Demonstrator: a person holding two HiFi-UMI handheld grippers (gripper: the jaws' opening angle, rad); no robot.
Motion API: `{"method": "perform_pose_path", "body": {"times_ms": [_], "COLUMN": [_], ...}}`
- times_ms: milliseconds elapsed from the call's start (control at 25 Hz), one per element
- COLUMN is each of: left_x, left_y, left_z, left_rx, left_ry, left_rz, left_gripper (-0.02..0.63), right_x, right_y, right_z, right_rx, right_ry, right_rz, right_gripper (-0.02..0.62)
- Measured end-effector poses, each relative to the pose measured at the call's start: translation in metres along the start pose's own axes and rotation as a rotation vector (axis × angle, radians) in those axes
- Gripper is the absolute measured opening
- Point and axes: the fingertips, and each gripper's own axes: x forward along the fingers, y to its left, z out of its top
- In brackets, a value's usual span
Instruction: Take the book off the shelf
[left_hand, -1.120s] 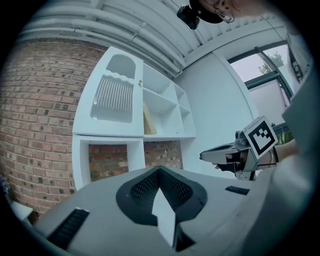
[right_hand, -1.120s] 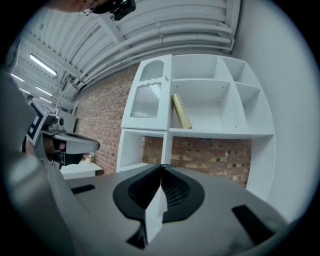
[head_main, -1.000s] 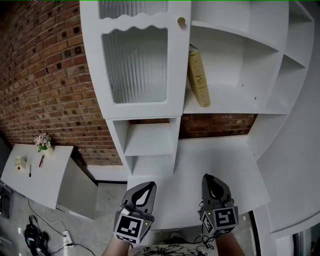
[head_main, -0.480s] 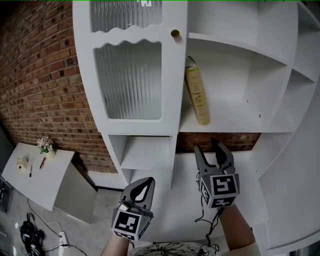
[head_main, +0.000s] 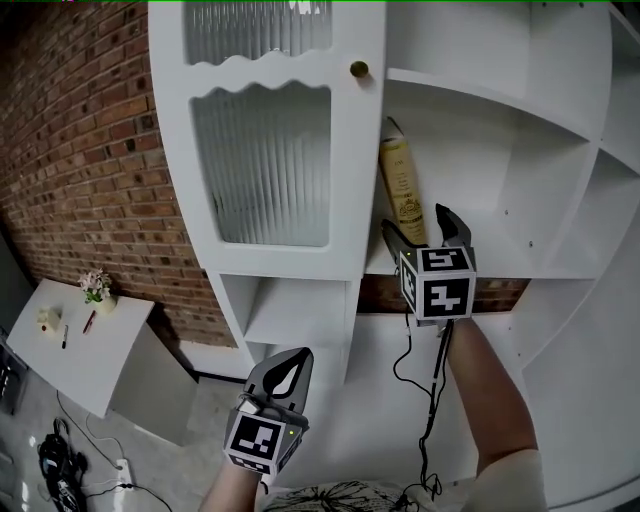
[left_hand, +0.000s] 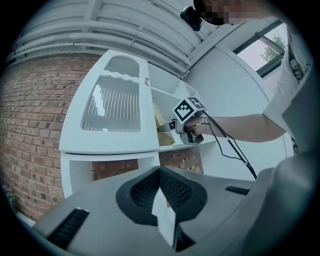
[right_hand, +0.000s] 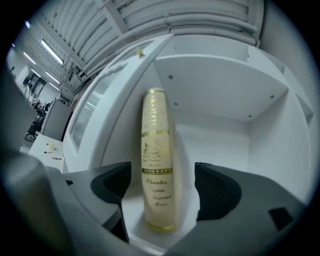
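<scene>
Hardly shifted since a second ago: left gripper (head_main: 284, 370), low at 7 o'clock, jaws together, empty. Raised to the shelf (head_main: 510, 262): right gripper (head_main: 420, 228), jaws just opened wide astride the book (head_main: 403, 190), standing at 12 o'clock, untouched. Risk: spine knocked by one jaw, book toppled.

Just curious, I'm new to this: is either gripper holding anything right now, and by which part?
Nothing is held. The right gripper, whose jaws have just been opening, shows the book spine-on between them, ungripped; the left gripper is shut, empty.
</scene>
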Motion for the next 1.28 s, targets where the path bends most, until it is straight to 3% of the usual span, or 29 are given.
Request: {"method": "perform_pose_path", "body": {"times_ms": [440,520,680,880,1120,1280], "left_x": [0.011,0.012,0.012,0.011,-0.002,-0.016], "left_y": [0.019,0.021,0.027,0.027,0.024,0.022], "left_z": [-0.007,-0.007,-0.014,-0.009,-0.003,-0.01], "left_rx": [-0.002,0.004,-0.006,-0.015,-0.013,-0.014], "left_ry": [0.004,0.001,0.012,-0.003,-0.011,0.009], "left_rz": [0.017,0.016,0.024,0.009,0.01,0.007], "left_gripper": [0.015,0.015,0.015,0.015,0.015,0.015], "right_x": [0.063,0.067,0.068,0.065,0.048,0.022], "right_y": [-0.001,0.001,-0.005,-0.013,-0.015,-0.01], "right_z": [0.002,0.0,0.0,0.002,0.007,0.016], "right_rx": [0.041,0.05,0.013,-0.01,0.005,-0.092], "right_ry": [0.15,0.154,0.143,0.131,0.08,0.001], "right_rz": [0.079,0.073,0.01,-0.043,-0.06,-0.095], "right_gripper": [0.388,0.357,0.277,0.235,0.224,0.222]}}
